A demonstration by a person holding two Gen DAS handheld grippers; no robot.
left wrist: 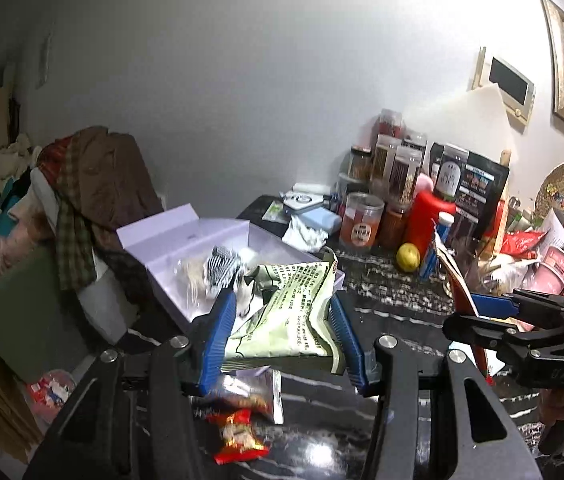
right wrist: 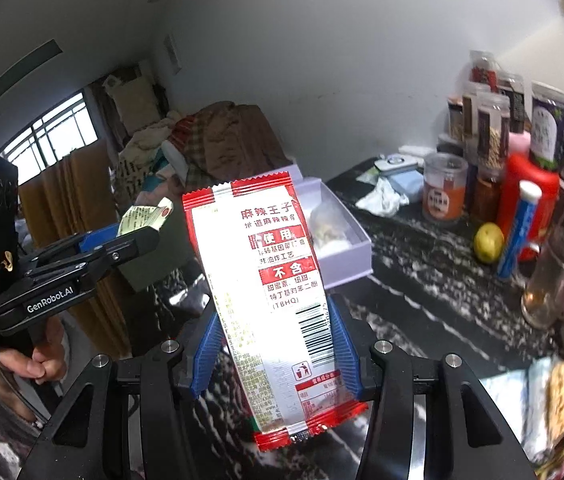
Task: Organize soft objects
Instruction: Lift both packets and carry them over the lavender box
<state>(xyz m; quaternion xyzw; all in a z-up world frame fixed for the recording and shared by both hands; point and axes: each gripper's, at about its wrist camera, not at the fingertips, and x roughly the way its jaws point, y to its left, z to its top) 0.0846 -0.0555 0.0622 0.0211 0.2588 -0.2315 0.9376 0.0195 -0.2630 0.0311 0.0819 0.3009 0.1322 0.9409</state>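
With my left gripper (left wrist: 282, 332) clamped on the green packet (left wrist: 290, 312) and my right gripper (right wrist: 277, 344) on the red packet (right wrist: 265, 300), I'd carry both level to the white box (left wrist: 169, 240) ahead.

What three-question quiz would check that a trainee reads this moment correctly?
1. True or false: the left gripper is shut on the green packet.
2. What does the right gripper hold? A) the lemon B) the red-and-white packet C) the blue tube
3. Fill in: beyond both packets, on the dark table, an open pale ____ already has items inside.

Key: 1 true; 2 B; 3 box.
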